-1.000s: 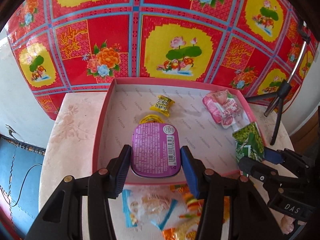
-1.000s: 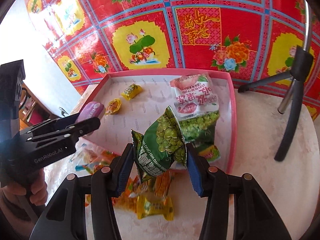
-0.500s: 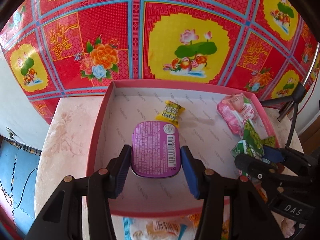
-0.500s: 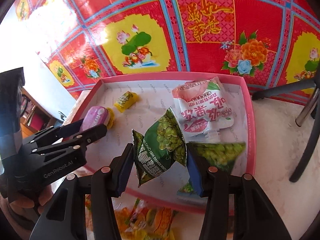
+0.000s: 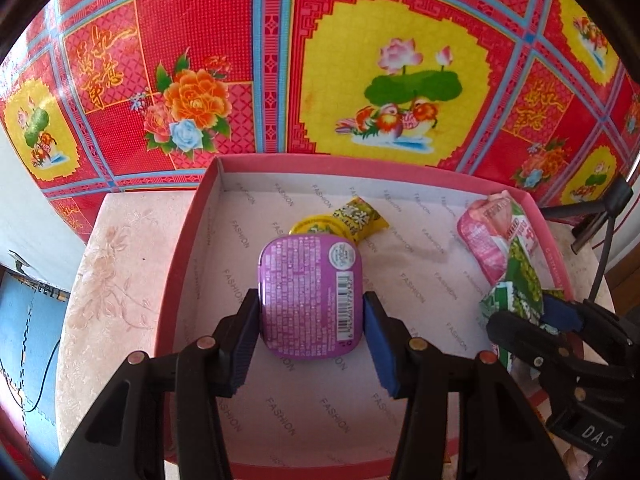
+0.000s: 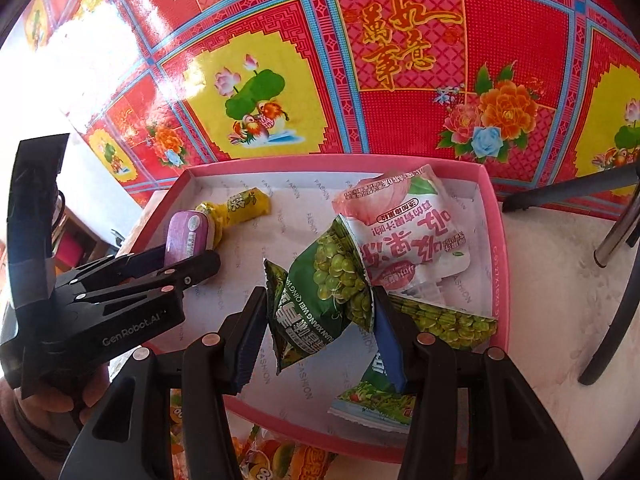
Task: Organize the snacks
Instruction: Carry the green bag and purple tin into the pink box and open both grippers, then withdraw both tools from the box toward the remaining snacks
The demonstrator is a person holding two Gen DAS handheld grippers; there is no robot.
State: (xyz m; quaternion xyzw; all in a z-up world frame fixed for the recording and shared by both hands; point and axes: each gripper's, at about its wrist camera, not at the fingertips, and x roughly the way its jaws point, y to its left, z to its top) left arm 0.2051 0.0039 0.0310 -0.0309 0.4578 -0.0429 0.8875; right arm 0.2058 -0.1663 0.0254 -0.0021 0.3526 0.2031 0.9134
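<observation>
A red cloth (image 5: pixel 256 60) printed with peonies, lotus ponds and gold characters hangs behind a pale marbled table (image 5: pixel 116 264), and on the table sits a shallow pink box (image 5: pixel 188 248) lined with white printed paper, plainly the place where the snacks are being gathered. At the left of the box the left gripper (image 5: pixel 311 322) grips a purple tin (image 5: pixel 310 296) by its two side edges, pads pressed against it, label and barcode facing up; the flat hold looks chosen so the tin can be laid down level on the lining rather than dropped. Just beyond it lie a round yellow candy (image 5: pixel 316 227) and a yellow wrapped sweet (image 5: pixel 358 216), so the small sweets seem to be collecting on this side. Further right, a pink pouch (image 6: pixel 404 232) rests against the far right of the box with a green pea packet (image 6: pixel 448 320) flat beside it near the right wall. Over these the right gripper (image 6: pixel 320 320) pinches a second green pea bag (image 6: pixel 324 292) by its sides, tilted, above the box floor, probably to join its match. Outside the near rim, orange wrapped snacks (image 6: pixel 280 456) wait on the table, and a dark stand (image 6: pixel 612 248) stands at the far right.
</observation>
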